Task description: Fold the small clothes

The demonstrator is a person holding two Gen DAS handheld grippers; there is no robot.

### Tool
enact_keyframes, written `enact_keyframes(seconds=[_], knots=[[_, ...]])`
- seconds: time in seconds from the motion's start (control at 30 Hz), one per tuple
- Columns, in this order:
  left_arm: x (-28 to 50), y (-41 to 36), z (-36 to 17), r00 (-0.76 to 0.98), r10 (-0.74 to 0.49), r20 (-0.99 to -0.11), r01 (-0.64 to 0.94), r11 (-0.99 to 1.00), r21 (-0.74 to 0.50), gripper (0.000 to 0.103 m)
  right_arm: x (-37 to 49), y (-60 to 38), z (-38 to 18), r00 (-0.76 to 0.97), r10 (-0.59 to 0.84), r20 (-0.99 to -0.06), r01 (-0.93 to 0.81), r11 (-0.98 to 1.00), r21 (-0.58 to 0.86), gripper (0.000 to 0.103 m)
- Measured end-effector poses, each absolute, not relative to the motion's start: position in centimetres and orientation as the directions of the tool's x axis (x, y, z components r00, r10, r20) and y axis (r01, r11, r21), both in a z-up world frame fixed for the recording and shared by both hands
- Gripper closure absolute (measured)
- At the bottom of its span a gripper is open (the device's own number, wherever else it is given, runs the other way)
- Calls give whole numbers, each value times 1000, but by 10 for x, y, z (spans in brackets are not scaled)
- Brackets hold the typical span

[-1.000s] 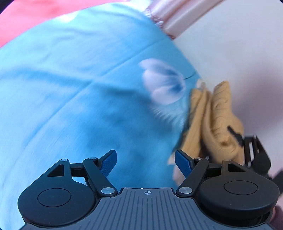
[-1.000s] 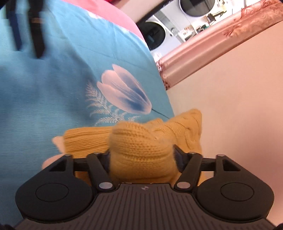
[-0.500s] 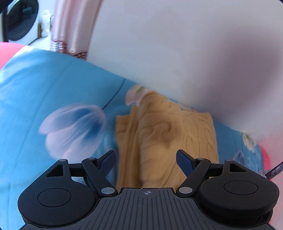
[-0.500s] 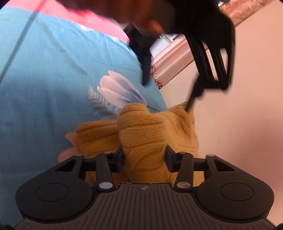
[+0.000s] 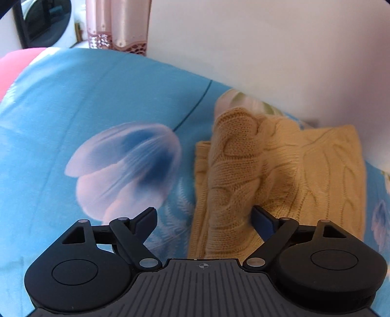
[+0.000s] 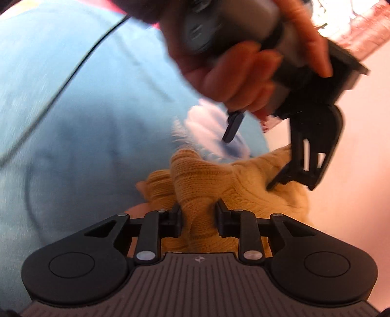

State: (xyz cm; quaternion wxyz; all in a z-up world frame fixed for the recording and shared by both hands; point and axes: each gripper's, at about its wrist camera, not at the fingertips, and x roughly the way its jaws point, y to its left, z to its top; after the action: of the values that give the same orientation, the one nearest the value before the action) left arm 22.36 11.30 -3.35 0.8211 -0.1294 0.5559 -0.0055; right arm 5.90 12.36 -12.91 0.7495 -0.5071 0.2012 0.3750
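A mustard-yellow cable-knit garment [image 5: 280, 175] lies folded on a blue bedsheet with a tulip print [image 5: 126, 168], close to a white wall. My left gripper [image 5: 204, 217] is open, its jaws wide apart over the garment's near fold. My right gripper [image 6: 197, 217] is shut on a bunched fold of the yellow knit [image 6: 202, 180]. In the right wrist view the left gripper [image 6: 253, 161] and the hand holding it hang above the garment, one finger [image 6: 280, 180] touching the knit.
The white wall [image 5: 268, 48] runs right behind the garment. A pink curtain [image 5: 117, 24] and a washing machine door [image 5: 41, 19] stand at the far left. A pink cloth edge [image 5: 14, 65] borders the sheet.
My left gripper swung from over the sheet onto the yellow garment and moved closer, still open. My right gripper closed tighter on the knit fold.
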Motion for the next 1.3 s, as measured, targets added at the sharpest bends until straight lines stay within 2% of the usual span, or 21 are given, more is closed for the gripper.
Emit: enact_keyframes(seconds=[0.07, 0.13, 0.2, 0.27, 0.43, 0.5, 0.57, 0.67, 0.73, 1.3], knots=[[222, 107, -32, 391, -121, -912, -117, 977, -179, 0, 59, 123, -129, 640, 361, -678, -763, 203, -613, 72], [221, 100, -30, 399, -78, -914, -105, 986, -130, 0, 61, 120, -124, 628, 370, -684, -775, 216, -594, 66], [222, 94, -30, 401, -44, -915, -103, 990, -93, 0, 62, 109, -110, 592, 391, -705, -805, 242, -542, 49], [220, 90, -28, 410, -28, -912, -94, 993, -73, 0, 63, 95, -92, 548, 430, -718, -837, 296, -461, 46], [223, 89, -28, 414, -12, -910, -90, 994, -55, 0, 77, 56, -42, 500, 553, -666, -839, 500, -216, 46], [224, 90, -28, 411, -12, -911, -95, 994, -56, 0, 84, 50, -36, 534, 549, -643, -803, 567, -183, 47], [224, 89, -28, 410, -7, -912, -97, 994, -51, 0, 93, 53, -42, 549, 514, -660, -775, 609, -171, 47], [223, 88, -26, 409, 9, -912, -93, 995, -31, 0, 105, 63, -69, 524, 408, -748, -752, 635, -180, 50], [223, 87, -25, 411, 19, -912, -83, 996, -17, 0, 108, 63, -80, 512, 381, -770, -747, 640, -180, 51], [226, 88, -29, 413, 48, -909, -66, 998, 22, 0, 106, 59, -83, 504, 379, -776, -750, 638, -175, 48]])
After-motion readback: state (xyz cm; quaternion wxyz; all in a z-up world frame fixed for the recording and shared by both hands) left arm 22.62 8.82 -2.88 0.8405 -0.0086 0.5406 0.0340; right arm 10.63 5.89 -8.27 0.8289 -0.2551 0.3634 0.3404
